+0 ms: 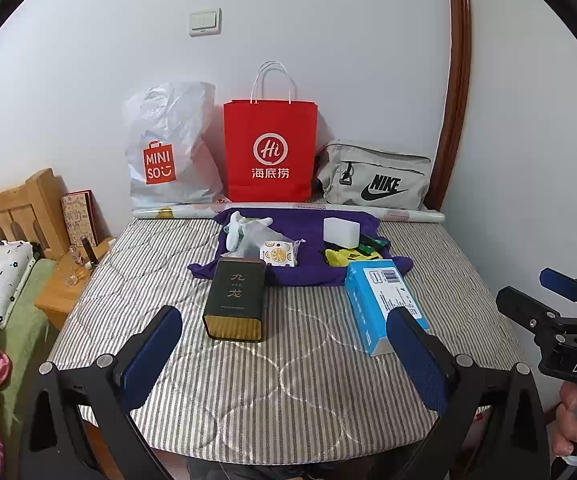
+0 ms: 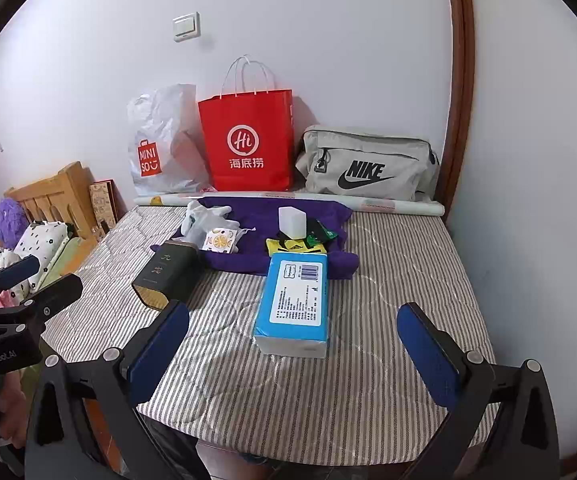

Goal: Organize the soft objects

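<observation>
A purple cloth (image 1: 304, 264) (image 2: 284, 224) lies on the striped mattress. On it sit a white foam block (image 1: 341, 232) (image 2: 293, 222), a lemon-print pouch (image 1: 277, 255) (image 2: 218, 240), a clear bag with white soft items (image 1: 244, 232) (image 2: 204, 218) and a yellow-green packet (image 1: 348, 257) (image 2: 294, 246). A blue tissue pack (image 1: 384, 304) (image 2: 294, 304) and a dark tin (image 1: 236, 300) (image 2: 166, 276) lie nearer. My left gripper (image 1: 284, 344) is open and empty, short of the tin. My right gripper (image 2: 294, 344) is open and empty, just short of the tissue pack.
Against the far wall stand a white Miniso bag (image 1: 168, 148) (image 2: 160, 144), a red paper bag (image 1: 270, 152) (image 2: 248, 144) and a grey Nike pouch (image 1: 376, 182) (image 2: 368, 168). A rolled paper (image 1: 408, 214) lies before them. A wooden nightstand (image 1: 68, 280) and pillows are left.
</observation>
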`<state>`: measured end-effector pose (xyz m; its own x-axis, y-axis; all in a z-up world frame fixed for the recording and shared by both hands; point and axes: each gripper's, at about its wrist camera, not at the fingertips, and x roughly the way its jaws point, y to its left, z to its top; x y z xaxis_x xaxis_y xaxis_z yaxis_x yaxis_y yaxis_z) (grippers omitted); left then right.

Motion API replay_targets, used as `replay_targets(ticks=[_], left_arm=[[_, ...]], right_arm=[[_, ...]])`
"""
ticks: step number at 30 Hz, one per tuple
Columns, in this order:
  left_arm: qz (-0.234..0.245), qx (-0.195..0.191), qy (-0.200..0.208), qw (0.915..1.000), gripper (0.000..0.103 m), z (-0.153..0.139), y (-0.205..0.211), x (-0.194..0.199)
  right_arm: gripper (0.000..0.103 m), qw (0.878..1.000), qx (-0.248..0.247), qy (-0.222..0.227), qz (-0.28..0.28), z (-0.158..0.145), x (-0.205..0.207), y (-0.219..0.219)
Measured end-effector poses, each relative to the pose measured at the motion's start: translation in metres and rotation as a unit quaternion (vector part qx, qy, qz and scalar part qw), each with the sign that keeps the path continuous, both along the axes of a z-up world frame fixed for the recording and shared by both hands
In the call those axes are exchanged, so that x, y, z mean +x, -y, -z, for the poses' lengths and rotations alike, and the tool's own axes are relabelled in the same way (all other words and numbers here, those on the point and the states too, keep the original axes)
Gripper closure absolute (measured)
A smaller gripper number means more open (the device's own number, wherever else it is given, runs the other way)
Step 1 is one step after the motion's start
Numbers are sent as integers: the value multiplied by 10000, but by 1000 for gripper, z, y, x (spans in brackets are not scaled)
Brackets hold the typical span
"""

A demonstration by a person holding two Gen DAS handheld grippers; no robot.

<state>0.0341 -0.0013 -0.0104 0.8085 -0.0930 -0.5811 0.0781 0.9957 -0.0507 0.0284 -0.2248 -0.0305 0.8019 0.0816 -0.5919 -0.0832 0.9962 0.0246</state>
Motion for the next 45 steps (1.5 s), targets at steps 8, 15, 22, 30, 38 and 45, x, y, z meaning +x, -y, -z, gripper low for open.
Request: replay_targets(ticks=[8,15,22,30,38,45], left_arm=[[9,-10,5,10000,0,-1,0,-1],[46,-42,-24,10000,0,-1,0,-2],[47,-34,-11,10000,0,-1,1,-3],[63,-17,-14,10000,0,-3,1,-5],[60,-23,-9,10000,0,-3,1,-5],[73,-15,-11,10000,0,-3,0,-6]], right_arm=[[1,10000,74,22,-20,-2,-3,0],[1,9999,112,-9,-24,-1,-4,0],[1,9999,111,4,-45,-2,-4,0],[1,10000,86,8,-17,-3,-5,-1],[1,9999,119,8,-31,-3,-6,0],[1,9999,120,11,-16,-3,-6,0]])
